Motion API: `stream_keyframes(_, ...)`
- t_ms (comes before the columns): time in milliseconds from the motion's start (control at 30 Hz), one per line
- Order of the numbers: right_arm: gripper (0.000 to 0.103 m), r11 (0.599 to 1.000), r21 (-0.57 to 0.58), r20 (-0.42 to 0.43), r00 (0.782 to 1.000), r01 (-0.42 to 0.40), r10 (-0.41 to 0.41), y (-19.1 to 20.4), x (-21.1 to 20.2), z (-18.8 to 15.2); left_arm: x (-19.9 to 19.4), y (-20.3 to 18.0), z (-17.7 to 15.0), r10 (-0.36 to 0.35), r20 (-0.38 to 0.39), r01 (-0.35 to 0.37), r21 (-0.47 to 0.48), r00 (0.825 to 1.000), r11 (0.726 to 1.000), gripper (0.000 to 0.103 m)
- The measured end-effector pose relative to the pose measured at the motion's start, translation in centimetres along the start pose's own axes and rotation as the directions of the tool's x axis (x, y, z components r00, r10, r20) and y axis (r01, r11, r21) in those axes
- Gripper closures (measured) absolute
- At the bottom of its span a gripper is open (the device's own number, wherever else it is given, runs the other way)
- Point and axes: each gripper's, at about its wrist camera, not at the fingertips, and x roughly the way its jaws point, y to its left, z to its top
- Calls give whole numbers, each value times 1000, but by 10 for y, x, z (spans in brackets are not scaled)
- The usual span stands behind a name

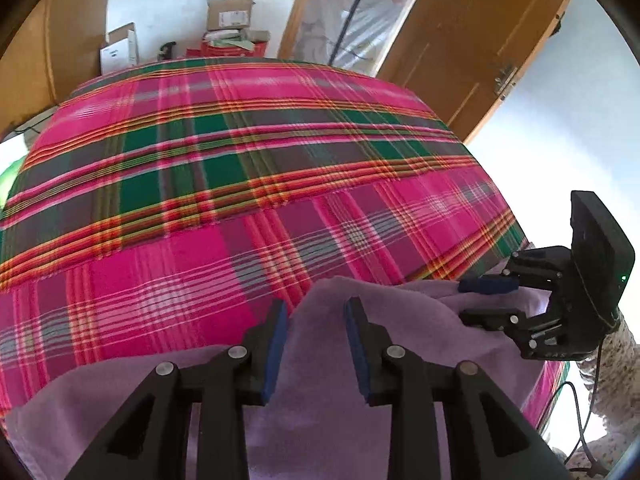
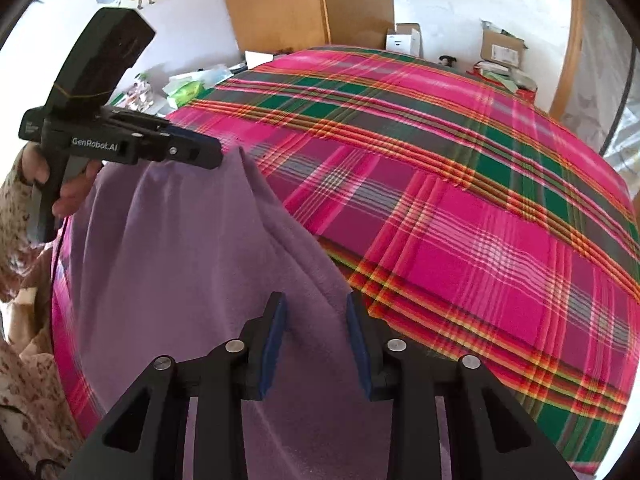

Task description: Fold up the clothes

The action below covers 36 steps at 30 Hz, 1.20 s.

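Note:
A purple fleece garment [image 1: 120, 400] lies on the near part of a bed covered in pink, green and red plaid [image 1: 240, 160]. In the left wrist view my left gripper [image 1: 316, 344] stands open, with a raised ridge of the garment between its blue pads and a gap on both sides. My right gripper [image 1: 464, 300] reaches in from the right, its fingers apart over the garment's far right edge. In the right wrist view the right gripper [image 2: 316, 340] is open above the garment [image 2: 180, 260], whose folded edge runs up to the right pad [image 2: 356, 340]. The left gripper [image 2: 216, 156] is side-on beside a peak of cloth.
The plaid bed [image 2: 480, 220] stretches far ahead. Cardboard boxes [image 1: 230, 14] and a white box [image 1: 120, 46] stand beyond its far edge, and a wooden door [image 1: 480, 40] is at the back right. A person's hand [image 2: 72, 188] and patterned sleeve [image 2: 16, 200] hold the left gripper.

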Motion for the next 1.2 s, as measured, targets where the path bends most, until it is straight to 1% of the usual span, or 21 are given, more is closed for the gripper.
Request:
stream_keyframes(67,94,1000,-9,-6,1000,-10,10,1,1,-1,4,-2,1,3,-15,-2,7,1000,1000,72)
stream_keyframes(133,97,1000,-15,0,1000,-6,6,1,0,-1,6,-2,2,-8,-18,8,6,1000,1000,72)
stream_keyframes(233,97,1000,0,34,999,-2,2,-2,-6,0,7,0,6,-43,-21,42,-7,999,999,72)
stream_keyframes(300,98,999,46,81,996,20,-24,-9,-15,0,7,1,8,-58,-18,58,-17,998,998,72)
stream_keyframes(400,98,996,85,121,992,18,-28,-15,-24,-1,10,1,10,-80,-26,79,-26,996,997,72)
stream_keyframes(500,98,994,99,111,993,36,-47,-16,-21,-2,15,-1,11,-83,-37,82,-23,996,996,73)
stream_keyframes(567,98,994,101,87,995,39,-48,-15,-15,-3,18,-4,12,-92,-42,91,-11,995,996,77)
stream_keyframes(633,97,992,120,81,996,34,-44,-17,-13,-5,20,-8,13,-86,-49,87,12,995,996,96)
stream_keyframes(667,97,991,131,81,996,26,-37,-18,-12,-5,21,-9,14,-82,-51,83,21,995,996,98)
stream_keyframes(733,97,989,149,86,996,10,-23,-20,-12,-5,21,-11,14,-78,-48,79,35,996,996,99)
stream_keyframes(900,97,986,164,82,997,-10,-4,-22,-11,-7,11,-10,18,-84,5,84,34,996,996,100)
stream_keyframes(967,97,989,145,80,997,-19,8,-18,-11,-8,7,-9,19,-88,21,87,30,996,996,100)
stream_keyframes(1033,97,994,112,64,998,-6,-2,-14,-11,-8,6,-9,20,-88,32,87,28,996,996,100)
stream_keyframes(1200,97,989,149,70,997,2,-12,-20,-11,-5,13,-6,23,-76,34,75,7,997,997,100)
